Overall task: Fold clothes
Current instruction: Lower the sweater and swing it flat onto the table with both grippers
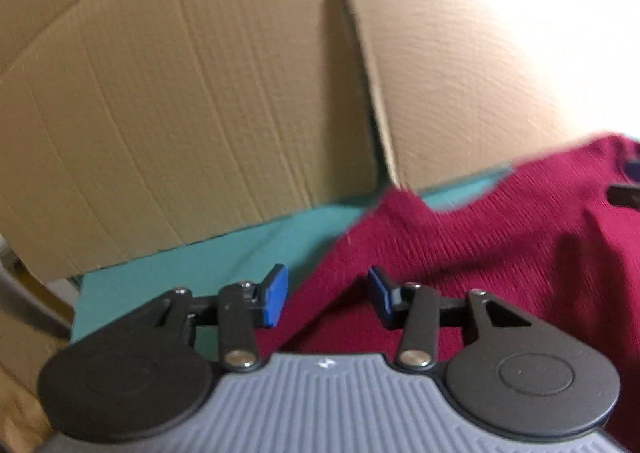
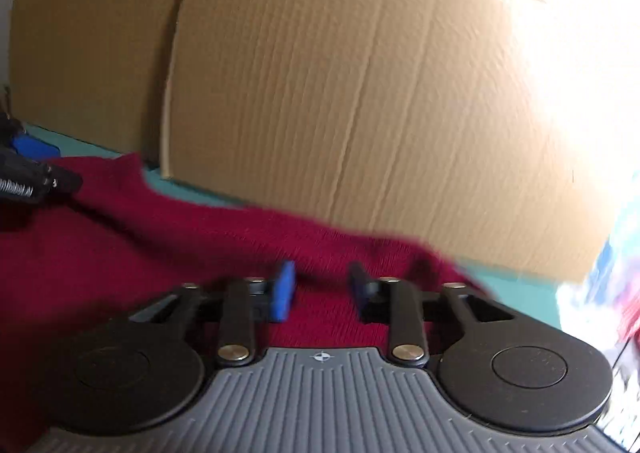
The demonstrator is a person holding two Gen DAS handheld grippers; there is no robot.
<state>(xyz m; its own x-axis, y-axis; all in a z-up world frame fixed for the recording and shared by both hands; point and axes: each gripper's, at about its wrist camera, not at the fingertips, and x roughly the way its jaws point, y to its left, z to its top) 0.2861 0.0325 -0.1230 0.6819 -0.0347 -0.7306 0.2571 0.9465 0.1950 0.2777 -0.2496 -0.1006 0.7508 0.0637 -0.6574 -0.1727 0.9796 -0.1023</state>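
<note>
A green worktop [image 1: 160,285] has big brown cardboard [image 1: 180,93] standing at its back; a dark red knit top [image 1: 480,253] lies flat on the green, spread side to side along the cardboard; the left tool [image 1: 327,295] and right tool [image 2: 322,293] hang over it, blue pads apart, holding nothing.

Ribbed knit garment [image 1: 500,237], corrugated cardboard [image 1: 180,113]

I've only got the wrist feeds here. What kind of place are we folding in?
Probably a makeshift home workspace, not a laundry room. A dark red knit garment lies on a teal cloth-covered surface, with big corrugated cardboard panels standing right behind it as a backdrop. Little else is visible.
</note>
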